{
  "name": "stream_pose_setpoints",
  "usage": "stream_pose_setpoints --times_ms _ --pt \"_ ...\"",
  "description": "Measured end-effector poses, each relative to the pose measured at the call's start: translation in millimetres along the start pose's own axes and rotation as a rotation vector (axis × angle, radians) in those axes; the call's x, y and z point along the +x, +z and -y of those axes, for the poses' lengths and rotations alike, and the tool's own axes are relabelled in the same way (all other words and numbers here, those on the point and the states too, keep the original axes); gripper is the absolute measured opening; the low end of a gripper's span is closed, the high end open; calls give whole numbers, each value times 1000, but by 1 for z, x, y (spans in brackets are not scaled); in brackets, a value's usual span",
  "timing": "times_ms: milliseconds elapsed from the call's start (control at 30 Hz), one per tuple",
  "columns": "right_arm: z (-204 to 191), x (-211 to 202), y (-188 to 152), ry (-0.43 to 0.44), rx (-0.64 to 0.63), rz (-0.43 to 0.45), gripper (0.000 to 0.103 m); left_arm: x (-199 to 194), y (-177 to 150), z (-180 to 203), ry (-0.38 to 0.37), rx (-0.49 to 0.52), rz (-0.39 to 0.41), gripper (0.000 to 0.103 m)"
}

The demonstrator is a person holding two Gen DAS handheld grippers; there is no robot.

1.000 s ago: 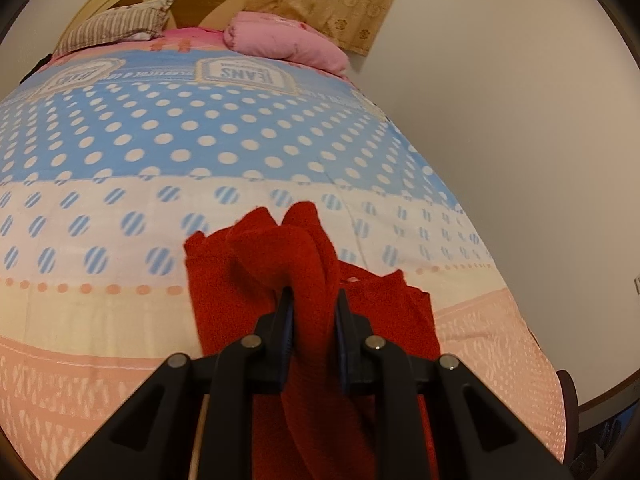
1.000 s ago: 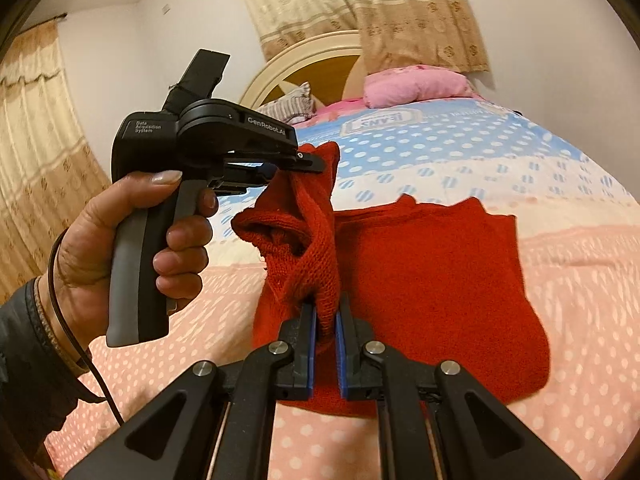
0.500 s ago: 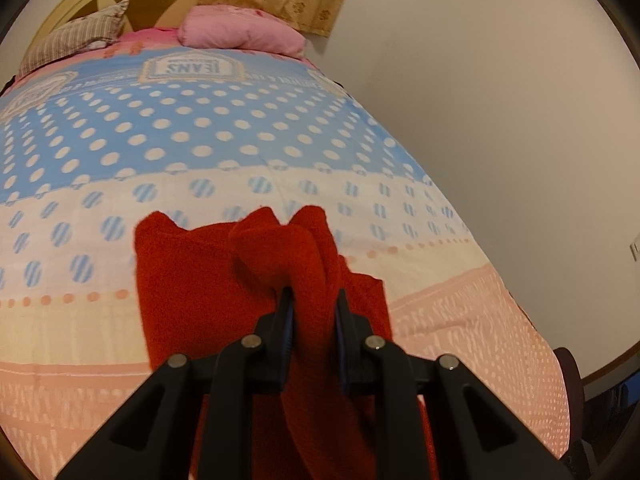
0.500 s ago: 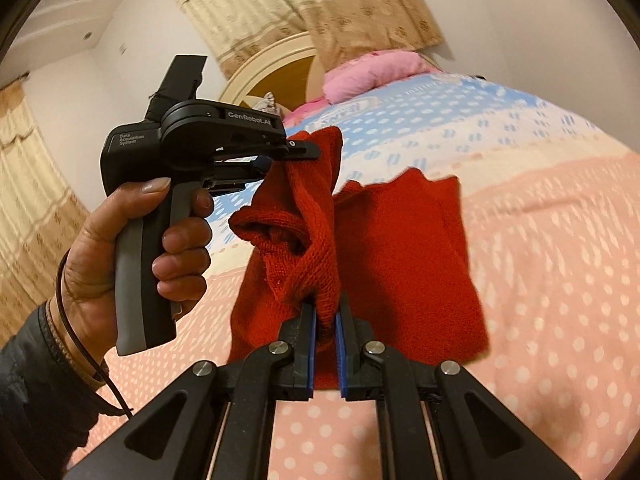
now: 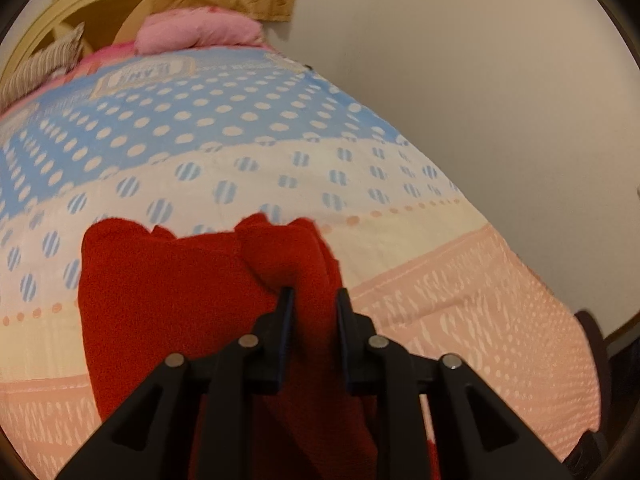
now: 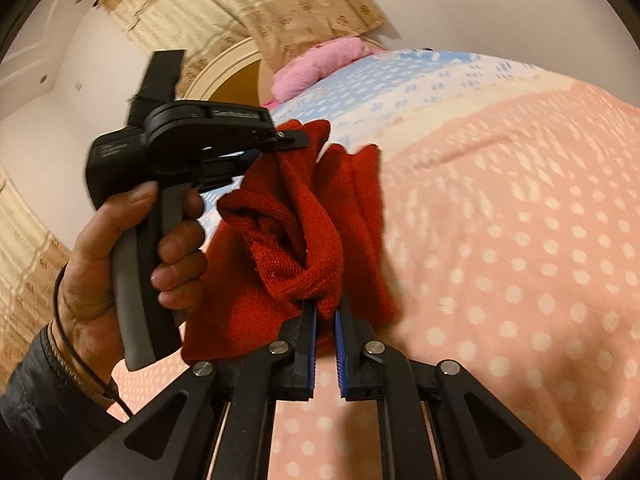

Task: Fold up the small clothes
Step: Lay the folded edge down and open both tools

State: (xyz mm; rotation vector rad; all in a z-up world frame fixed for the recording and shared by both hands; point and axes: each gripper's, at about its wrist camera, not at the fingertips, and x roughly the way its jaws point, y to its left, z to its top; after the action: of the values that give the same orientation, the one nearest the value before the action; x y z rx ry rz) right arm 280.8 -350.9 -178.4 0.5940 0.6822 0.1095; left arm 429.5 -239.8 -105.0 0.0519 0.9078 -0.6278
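Over pink-dotted part of bed [image 6: 520,240]: red knit garment [image 6: 304,240] lifted, bunched. Right hand-held gripper [image 6: 326,312] clenched on one fold. Left hand-held gripper [image 5: 314,300], jaws just been opening, cloth between them; grip cannot tell. Lower part lying on bed.

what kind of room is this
Most likely a bedroom: a bed under a dotted blue, cream and pink cover, a pink pillow by the arched cream headboard, and beige patterned curtains.
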Motion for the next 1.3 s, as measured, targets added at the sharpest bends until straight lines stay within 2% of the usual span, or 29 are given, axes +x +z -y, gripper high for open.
stream_pose_setpoints --times_ms 67,133,200,267,333,467,500,533,633,700,733,767,833,900,1000,1033,1067,1167,1300 --pt "9 0 -2 7 28 -9 7 -11 -3 5 33 38 32 48" --pt "14 -6 -3 13 50 2 12 -29 -10 6 32 76 76 56" --pt "20 -16 -1 -37 72 14 35 -53 -27 4 61 124 121 62" --pt "19 -33 3 -66 71 85 41 -66 -42 0 107 162 153 70" --pt "6 -44 12 -78 8 137 41 -76 -65 -10 155 179 164 75" --pt "-33 -36 37 33 -128 132 41 -65 -95 -27 231 204 96 75" --pt "-43 -30 42 43 -171 121 41 -59 -102 -33 265 203 69 75" --pt "-52 -21 46 44 -212 94 40 -57 -106 -37 260 191 66 75" --pt "-59 9 47 31 -253 -20 40 -59 -112 -53 230 126 56 77" --pt "-45 24 40 -61 -218 -62 40 -62 -115 -59 228 106 60 82" --pt "-33 33 35 -85 -176 -119 40 -63 -117 -58 224 102 68 83" --pt "-24 36 30 -75 -143 -141 40 -65 -120 -57 209 99 75 83" --pt "-19 32 24 -75 -141 -120 40 -71 -125 -58 190 75 101 83" --pt "-33 21 26 -127 -203 -89 40 -78 -128 -58 182 47 120 87" --pt "-69 -1 34 -187 -307 12 40 -89 -132 -59 180 28 150 94" --pt "-81 -6 36 -187 -345 38 41 -89 -132 -60 198 31 154 100" --pt "-93 -11 38 -169 -378 54 41 -89 -132 -60 224 38 157 101" --pt "-113 2 51 -47 -414 14 41 -84 -133 -60 253 54 147 101" --pt "-100 39 64 -55 -340 -60 41 -80 -135 -66 246 32 139 102"
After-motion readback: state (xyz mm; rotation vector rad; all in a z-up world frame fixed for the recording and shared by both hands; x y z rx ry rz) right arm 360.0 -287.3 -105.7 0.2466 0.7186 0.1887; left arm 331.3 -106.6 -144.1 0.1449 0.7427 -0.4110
